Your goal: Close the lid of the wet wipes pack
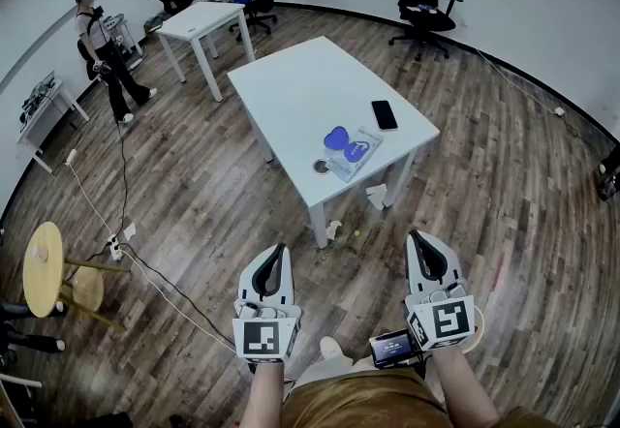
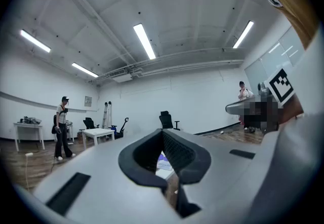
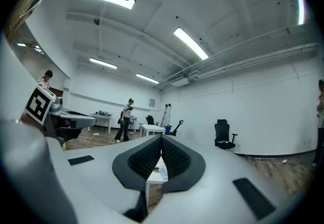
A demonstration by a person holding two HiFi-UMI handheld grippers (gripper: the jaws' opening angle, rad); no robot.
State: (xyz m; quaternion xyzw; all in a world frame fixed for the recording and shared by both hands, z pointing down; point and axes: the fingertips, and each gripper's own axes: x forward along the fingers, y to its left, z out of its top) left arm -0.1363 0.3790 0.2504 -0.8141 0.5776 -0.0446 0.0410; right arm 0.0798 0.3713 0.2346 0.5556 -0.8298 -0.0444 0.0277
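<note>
— Left tool [image 1: 279, 249] and right tool [image 1: 417, 236]: both clenched, empty?
— Yes. Pack [image 1: 355, 152] lies far ahead of them on the surface [image 1: 291, 87], lid [image 1: 336, 137] open. Step close first, then press the lid flat.

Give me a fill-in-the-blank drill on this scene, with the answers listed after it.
1. The wet wipes pack lies on the white table with its blue lid ____.
2. Beyond the pack on that table lies a black ____.
3. The left hand-held gripper and the right hand-held gripper are both empty, their jaws ____.
4. Both are held short of the table, over the wooden ____.

Answers: open; phone; shut; floor.
</note>
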